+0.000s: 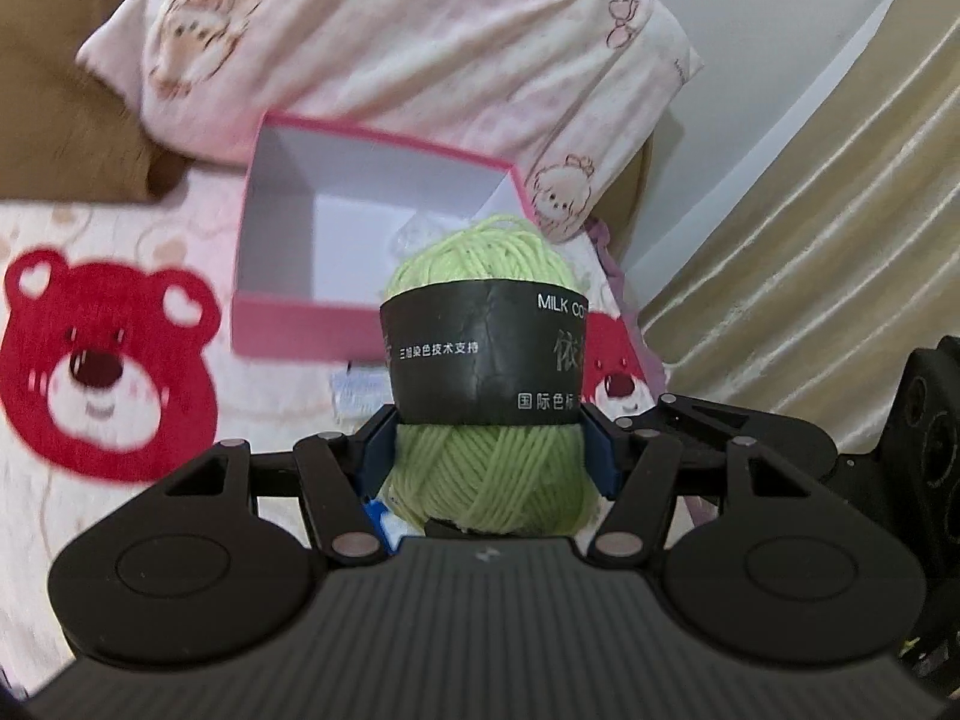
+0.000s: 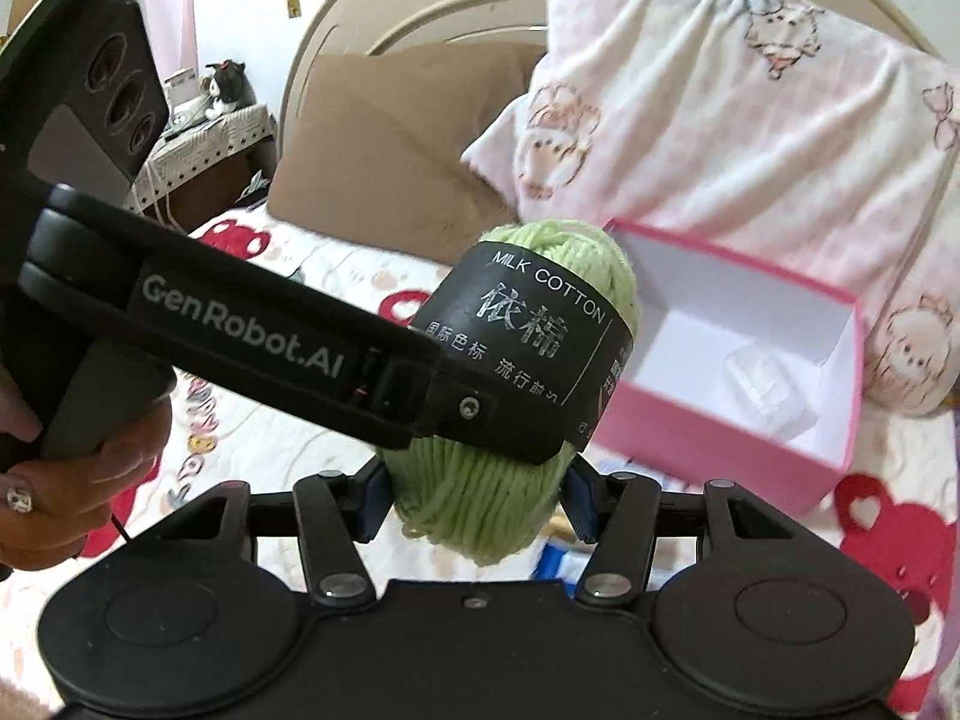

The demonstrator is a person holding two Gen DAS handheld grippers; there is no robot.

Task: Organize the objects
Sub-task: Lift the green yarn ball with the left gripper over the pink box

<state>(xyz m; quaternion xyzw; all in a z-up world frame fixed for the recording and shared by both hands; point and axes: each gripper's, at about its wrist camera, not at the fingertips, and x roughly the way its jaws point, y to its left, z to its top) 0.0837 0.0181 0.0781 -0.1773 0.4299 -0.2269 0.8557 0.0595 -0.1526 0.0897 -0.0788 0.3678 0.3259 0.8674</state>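
Your left hand-held gripper [image 1: 489, 459] is partly closed, its blue pads pressing both sides of a green yarn ball [image 1: 486, 474] with a black label [image 1: 483, 354]. Your right hand-held gripper [image 2: 474, 495] is likewise partly closed, its pads clamping the lower end of the same yarn ball [image 2: 480, 492]. The left hand-held gripper's body [image 2: 252, 330] crosses the right view from the left, with your hand [image 2: 78, 480] on its handle. The yarn is held clear above the bed [image 1: 90, 480]. Beyond it, an open pink box [image 1: 360, 228] sits on the bed, against a pillow [image 1: 420, 42]. Something small and clear [image 2: 762, 390] lies inside the box [image 2: 720, 438].
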